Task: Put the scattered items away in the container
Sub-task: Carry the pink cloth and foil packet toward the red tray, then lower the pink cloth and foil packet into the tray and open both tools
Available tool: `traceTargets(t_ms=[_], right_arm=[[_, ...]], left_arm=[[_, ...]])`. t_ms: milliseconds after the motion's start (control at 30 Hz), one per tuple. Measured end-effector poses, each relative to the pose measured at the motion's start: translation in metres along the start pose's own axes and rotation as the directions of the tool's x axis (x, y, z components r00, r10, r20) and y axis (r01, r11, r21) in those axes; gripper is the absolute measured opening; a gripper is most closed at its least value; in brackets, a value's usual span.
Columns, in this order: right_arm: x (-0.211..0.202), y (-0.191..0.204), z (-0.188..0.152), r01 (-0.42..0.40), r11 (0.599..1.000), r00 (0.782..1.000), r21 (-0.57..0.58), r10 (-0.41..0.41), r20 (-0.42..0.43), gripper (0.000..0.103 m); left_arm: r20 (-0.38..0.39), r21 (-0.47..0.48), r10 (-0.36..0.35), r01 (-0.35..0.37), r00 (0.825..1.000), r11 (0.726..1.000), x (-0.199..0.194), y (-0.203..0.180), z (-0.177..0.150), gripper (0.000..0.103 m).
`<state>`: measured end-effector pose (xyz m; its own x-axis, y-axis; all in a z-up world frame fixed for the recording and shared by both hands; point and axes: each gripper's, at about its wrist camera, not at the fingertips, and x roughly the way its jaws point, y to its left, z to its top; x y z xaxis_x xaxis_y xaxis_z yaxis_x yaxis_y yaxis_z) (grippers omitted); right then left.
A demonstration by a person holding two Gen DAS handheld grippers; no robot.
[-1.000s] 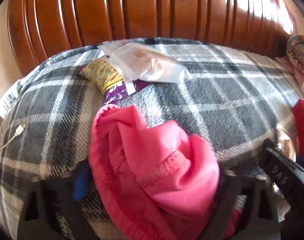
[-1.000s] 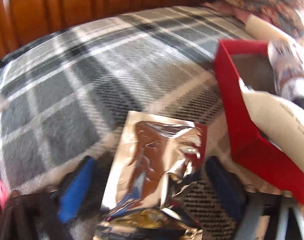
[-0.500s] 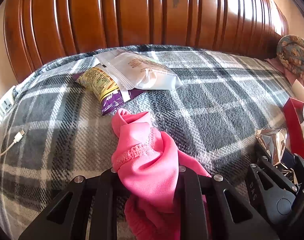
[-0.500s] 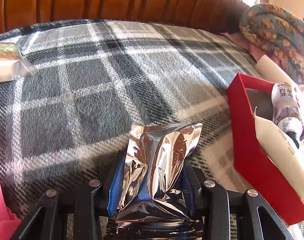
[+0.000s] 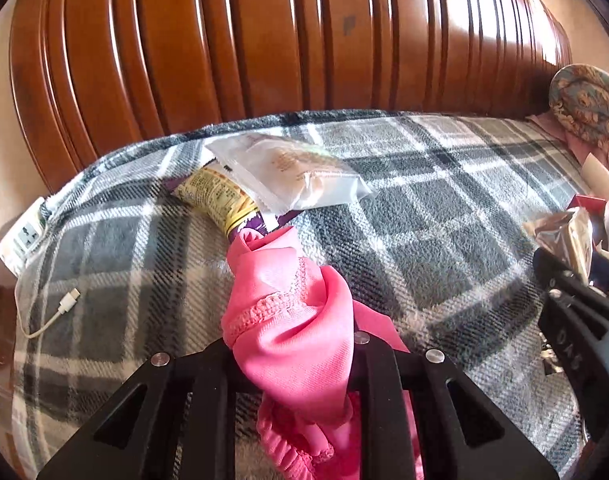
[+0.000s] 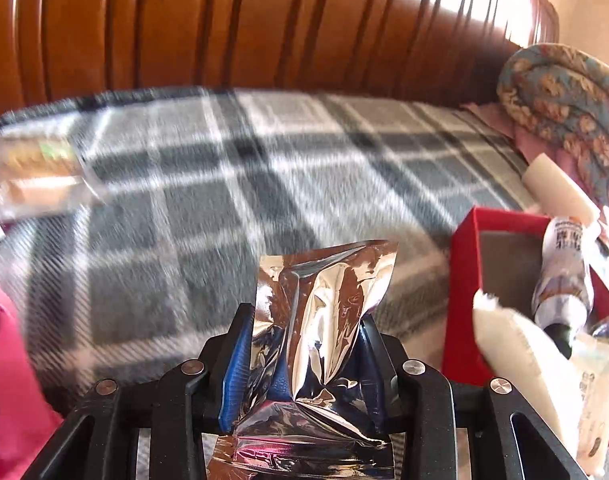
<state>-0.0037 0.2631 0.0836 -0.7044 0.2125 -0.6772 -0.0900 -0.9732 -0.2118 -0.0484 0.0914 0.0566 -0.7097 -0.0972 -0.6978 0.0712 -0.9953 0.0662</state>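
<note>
My left gripper [image 5: 294, 354] is shut on a pink cloth [image 5: 292, 320], which bunches up between the black fingers and hangs below them. My right gripper [image 6: 304, 344] is shut on a crinkled silver foil packet [image 6: 324, 292], lifted off the plaid blanket [image 6: 192, 208]. The red box [image 6: 464, 280] stands to the right of that packet, with a bottle [image 6: 564, 268] and white packets inside. In the left wrist view the right gripper [image 5: 572, 280] and foil packet [image 5: 564, 232] show at the right edge. A white snack packet [image 5: 288, 172] lies across a yellow and purple packet [image 5: 216, 200] farther back.
A brown wooden headboard [image 5: 264, 40] rises behind the blanket. A flowered cushion [image 6: 564, 92] sits at the back right. A white charging cable [image 5: 60, 308] and a power strip [image 5: 22, 236] lie at the blanket's left edge.
Both grippers went from open to shut, the left on the pink cloth and the right on the foil packet. The right one then rose with the packet and rolled.
</note>
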Motion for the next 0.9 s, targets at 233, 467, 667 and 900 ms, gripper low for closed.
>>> traceTargets(t_ms=[233,467,667,900], right_arm=[[-0.031,-0.040,0.010,-0.022,0.997,0.997,0.075,0.016,0.072,0.042],[-0.049,-0.120,0.004,0.047,0.991,0.993,0.122,-0.060,0.106,0.042],[-0.040,-0.206,-0.007,0.071,0.958,0.991,0.278,-0.100,0.091,0.042],[-0.017,-0.260,-0.016,0.149,0.942,0.980,0.301,-0.181,0.081,0.043]], left_arm=[[0.052,0.042,-0.031,0.029,0.998,0.999,-0.025,-0.025,0.014,0.020],[0.052,0.124,-0.173,0.165,0.984,0.978,-0.043,-0.093,0.034,0.020],[0.093,0.336,-0.266,0.221,0.959,0.916,-0.062,-0.187,0.062,0.021],[-0.037,0.455,-0.368,0.344,0.929,0.821,-0.046,-0.299,0.093,0.021]])
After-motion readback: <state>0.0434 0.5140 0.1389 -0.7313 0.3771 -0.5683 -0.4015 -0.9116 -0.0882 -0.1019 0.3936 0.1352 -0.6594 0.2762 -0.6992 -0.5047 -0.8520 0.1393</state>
